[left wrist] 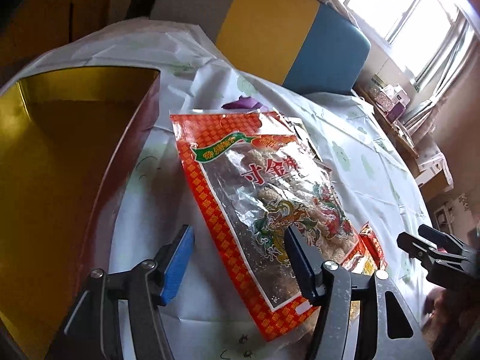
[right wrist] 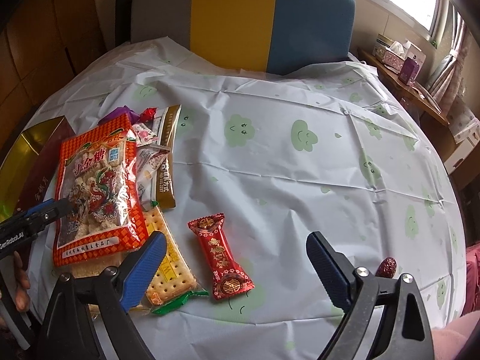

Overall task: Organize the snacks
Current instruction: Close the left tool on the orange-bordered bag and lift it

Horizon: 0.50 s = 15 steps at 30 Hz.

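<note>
Left gripper [left wrist: 237, 249]: jaws wide apart, holding nothing; low over the near left edge of the orange bag [left wrist: 264, 210], one finger on each side of that edge, contact unclear
Right gripper [right wrist: 237, 262]: jaws wide apart, empty; above the cloth, red candy [right wrist: 220, 256] lying between its fingers in view
Orange bag: big clear-window bag with dragon print, flat on top of the snack pile, just right of the box [left wrist: 75, 156]
Box: red outside, gold inside, open, at the table's left edge
Cracker pack [right wrist: 169, 273]: partly under the orange bag, green end sticking out toward the red candy
Brown pack [right wrist: 166, 162]: long, lies just right of the orange bag, partly under small wrapped snacks [right wrist: 150, 153]
Purple wrapper [right wrist: 124, 112]: at the far end of the pile
Date [right wrist: 388, 267]: alone near the right finger, well apart from the pile
Tablecloth [right wrist: 300, 165]: pale with green cloud faces
Chair [right wrist: 270, 21]: grey, yellow and blue back, behind the table
</note>
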Tool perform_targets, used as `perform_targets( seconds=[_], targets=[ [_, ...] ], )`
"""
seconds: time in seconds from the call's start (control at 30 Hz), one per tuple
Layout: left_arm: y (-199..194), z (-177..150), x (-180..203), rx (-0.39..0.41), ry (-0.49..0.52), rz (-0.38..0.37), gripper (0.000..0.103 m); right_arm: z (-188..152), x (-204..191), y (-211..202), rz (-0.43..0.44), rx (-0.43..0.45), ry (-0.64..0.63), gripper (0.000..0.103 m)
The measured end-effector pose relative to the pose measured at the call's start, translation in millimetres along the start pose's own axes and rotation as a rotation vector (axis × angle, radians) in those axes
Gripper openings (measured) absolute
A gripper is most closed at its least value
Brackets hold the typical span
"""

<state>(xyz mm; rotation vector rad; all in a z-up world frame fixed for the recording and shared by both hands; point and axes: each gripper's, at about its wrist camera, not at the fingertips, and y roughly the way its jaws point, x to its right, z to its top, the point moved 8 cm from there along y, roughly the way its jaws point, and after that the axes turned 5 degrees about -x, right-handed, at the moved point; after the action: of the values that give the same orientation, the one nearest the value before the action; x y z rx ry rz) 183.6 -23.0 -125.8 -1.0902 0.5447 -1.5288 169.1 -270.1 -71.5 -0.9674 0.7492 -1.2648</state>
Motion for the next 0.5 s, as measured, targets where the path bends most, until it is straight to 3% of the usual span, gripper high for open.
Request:
perform_targets(
  seconds=[0.07, 0.3, 0.33, 0.4, 0.43, 0.47, 0.5],
  targets=[
    [4, 2, 3, -0.01, 0.003, -0.003, 0.072, -1, 0, 0, 0.002, -0.004, 0.001, 0.096],
    [18, 3, 0, -0.001, -0.034, -0.011, 0.07, -1, -1, -3, 0.007, 0.003, -0.006, 0.096],
    [18, 4, 2, 0.001, -0.029, -0.014, 0.066, 0, -1, -3, 0.006, 0.004, -0.006, 0.096],
    [17, 6, 8, -0.001, -0.008, -0.022, 0.03, 1, -1, -3, 0.005, 0.004, -0.005, 0.095],
    [15, 9, 10, 0.007, 0.005, -0.004, 0.023, 1, -2, -2, 0.005, 0.004, -0.008, 0.092],
    [13, 12, 13, 0.016, 0.016, -0.017, 0.007, 1, -2, -2, 0.004, 0.002, -0.014, 0.091],
    [10, 15, 16, 0.013, 0.018, -0.031, 0.003, 1, -3, -1, 0.004, -0.001, -0.018, 0.088]
  ],
)
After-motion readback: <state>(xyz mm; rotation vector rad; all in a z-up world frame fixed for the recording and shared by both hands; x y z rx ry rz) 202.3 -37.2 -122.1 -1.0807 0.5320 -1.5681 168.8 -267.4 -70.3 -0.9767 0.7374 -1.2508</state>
